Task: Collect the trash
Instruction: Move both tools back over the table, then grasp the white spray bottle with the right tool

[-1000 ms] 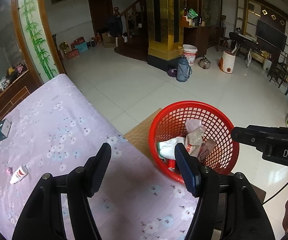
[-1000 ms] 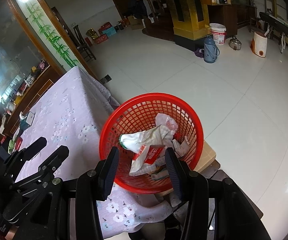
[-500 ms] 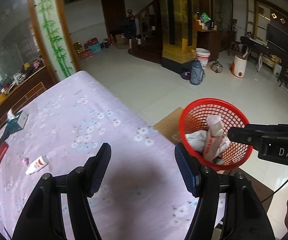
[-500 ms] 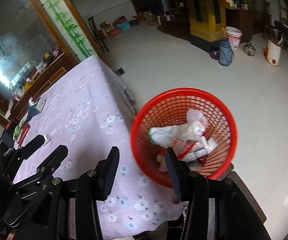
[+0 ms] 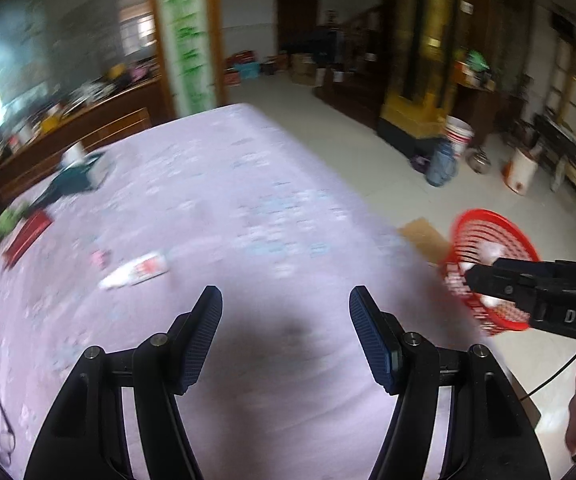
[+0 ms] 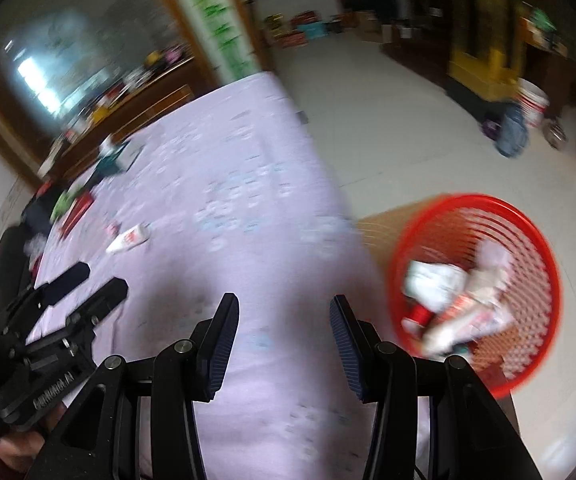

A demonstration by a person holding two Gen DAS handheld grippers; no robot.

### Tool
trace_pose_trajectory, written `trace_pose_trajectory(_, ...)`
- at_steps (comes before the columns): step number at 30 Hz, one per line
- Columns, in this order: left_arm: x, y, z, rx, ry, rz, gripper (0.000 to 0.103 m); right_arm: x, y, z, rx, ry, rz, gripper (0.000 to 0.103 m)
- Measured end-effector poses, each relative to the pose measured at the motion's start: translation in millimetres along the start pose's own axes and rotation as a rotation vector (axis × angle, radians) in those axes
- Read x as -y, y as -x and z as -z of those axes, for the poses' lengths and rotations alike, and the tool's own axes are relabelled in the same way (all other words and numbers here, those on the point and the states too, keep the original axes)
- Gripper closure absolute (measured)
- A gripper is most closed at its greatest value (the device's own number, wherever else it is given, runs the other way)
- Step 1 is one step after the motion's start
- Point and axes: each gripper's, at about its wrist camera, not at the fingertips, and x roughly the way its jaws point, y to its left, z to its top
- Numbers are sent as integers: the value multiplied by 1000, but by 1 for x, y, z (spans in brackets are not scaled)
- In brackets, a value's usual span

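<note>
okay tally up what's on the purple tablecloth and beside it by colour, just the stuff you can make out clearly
Red: 2, the basket beside the table and a flat packet.
White: 1, a red-labelled bottle.
Teal: 1, a box.
Green: 1, a blurred item.
Pink: 1, a small scrap.
Total: 6.

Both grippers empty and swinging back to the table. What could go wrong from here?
1. The white-and-red wrapper lies flat on the cloth; the open left hand-held gripper may pinch the tablecloth with it.
2. The red basket sits just past the table edge; a swing by the right hand-held gripper might knock it.
</note>
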Motion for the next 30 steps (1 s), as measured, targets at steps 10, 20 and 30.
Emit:
trace_pose_trajectory(10,-189,9,35,-62,253,-180,38,-166,-103,-42,-151,426,-244,52)
trace_pose_trajectory(20,-277,3,63,-135,382,-153,38,-267,-213,-80,-211,754,-241,52)
trace_pose_trajectory(30,-295,-24,38,-146,407,-68,39,-274,-264,-79,-383,892,-246,55)
